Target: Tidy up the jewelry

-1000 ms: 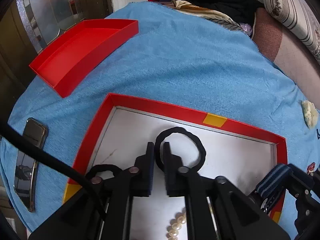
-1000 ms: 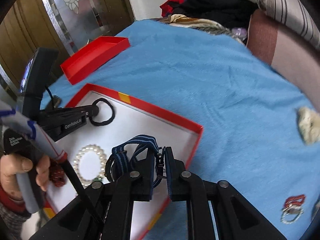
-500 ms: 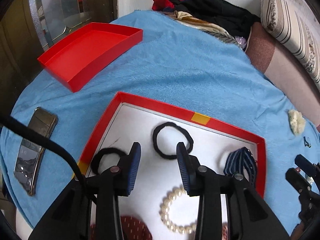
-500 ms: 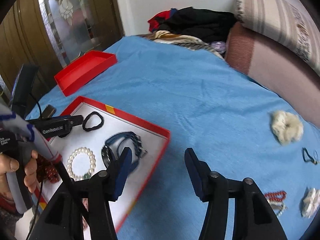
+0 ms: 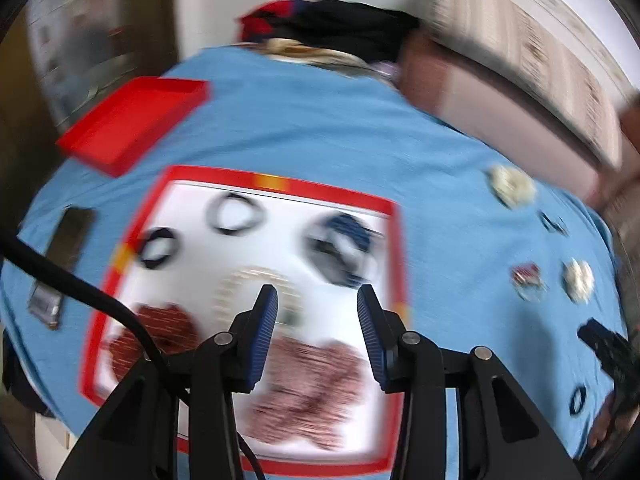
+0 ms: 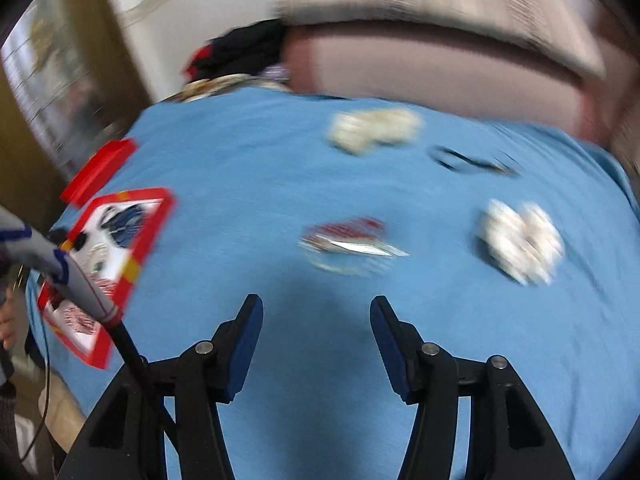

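Observation:
Both views are motion-blurred. My left gripper (image 5: 316,300) is open and empty, raised above the red-rimmed white tray (image 5: 280,184). The tray holds two black hair ties (image 5: 234,214), a blue striped band (image 5: 344,236), a pearl bracelet (image 5: 248,276) and dark red pieces (image 5: 160,320). My right gripper (image 6: 316,312) is open and empty above the blue cloth (image 6: 248,152), short of a red and silver piece (image 6: 348,240). Two white scrunchies (image 6: 520,236) and a thin black tie (image 6: 468,160) lie beyond it. The tray also shows in the right wrist view (image 6: 152,232).
An empty red tray (image 5: 132,120) sits at the back left. A phone (image 5: 64,248) lies left of the tray. Clothes (image 5: 332,28) and a striped cushion (image 5: 520,52) lie at the back. A small black ring (image 5: 577,399) lies at the right edge.
Both grippers have drawn back and up from the tray, open. The right gripper let go of the blue band and swung right over the loose pieces on the cloth.

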{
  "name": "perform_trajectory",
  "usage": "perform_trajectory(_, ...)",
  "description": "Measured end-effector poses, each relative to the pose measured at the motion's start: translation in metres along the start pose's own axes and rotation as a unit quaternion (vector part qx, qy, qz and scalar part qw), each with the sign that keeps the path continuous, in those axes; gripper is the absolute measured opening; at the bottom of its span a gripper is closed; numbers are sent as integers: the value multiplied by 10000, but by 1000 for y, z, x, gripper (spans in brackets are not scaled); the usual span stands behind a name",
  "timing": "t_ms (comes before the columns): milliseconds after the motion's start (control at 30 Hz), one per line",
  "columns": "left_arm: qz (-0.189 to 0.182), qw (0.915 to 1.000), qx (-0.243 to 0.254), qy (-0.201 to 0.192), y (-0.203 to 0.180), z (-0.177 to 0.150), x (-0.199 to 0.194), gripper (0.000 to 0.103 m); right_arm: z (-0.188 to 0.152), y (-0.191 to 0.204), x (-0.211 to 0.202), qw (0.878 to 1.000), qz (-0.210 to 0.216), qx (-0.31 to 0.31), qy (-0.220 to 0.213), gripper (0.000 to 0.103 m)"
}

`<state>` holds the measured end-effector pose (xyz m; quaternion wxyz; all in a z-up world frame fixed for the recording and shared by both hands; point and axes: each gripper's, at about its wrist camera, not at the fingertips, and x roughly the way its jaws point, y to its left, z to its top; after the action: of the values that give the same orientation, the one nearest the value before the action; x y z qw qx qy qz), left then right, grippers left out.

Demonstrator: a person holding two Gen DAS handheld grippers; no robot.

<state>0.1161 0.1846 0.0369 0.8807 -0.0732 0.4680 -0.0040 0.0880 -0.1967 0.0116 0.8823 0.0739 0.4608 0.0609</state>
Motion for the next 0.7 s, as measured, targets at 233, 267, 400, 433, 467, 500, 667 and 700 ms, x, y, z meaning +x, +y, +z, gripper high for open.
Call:
perform_trajectory(233, -579, 9946, 787, 344, -113, -26, 36, 40, -22, -67, -26, 9981, -160, 563, -167, 60)
perform_trajectory(267, -701, 9931, 853, 404, -130, -25, 44, 40, -25, -72, -27, 9981, -174, 561, -194, 60)
perform_trajectory(400, -931, 9892, 967, 586, -182, -13, 77, 40, -28, -86, -26, 9982, -176, 522, -229, 60)
perform_trajectory(433, -935, 9882, 1038, 631, -197, -8, 90, 40, -29, -89, -24, 9983, -160, 517, -233, 60)
perform_trajectory(467, -919, 9872, 1125, 652, -210, -5, 99, 40, -29, -93, -23, 9983, -127, 524, -233, 60)
perform_trajectory(500, -896, 9860, 1241, 667, -223, -4, 108, 40, -32, -95, -22, 9982, -107, 536, -239, 60)
perform_trajectory(667, -944, 9731, 1938, 812, -277, 1, 147, 40, -35, -109, -18, 9976, 19, 624, -298, 60)
perform_trajectory(700, -957, 9698, 2078, 842, -287, 2, 153, 40, -36, -111, -18, 9974, 42, 652, -302, 60)
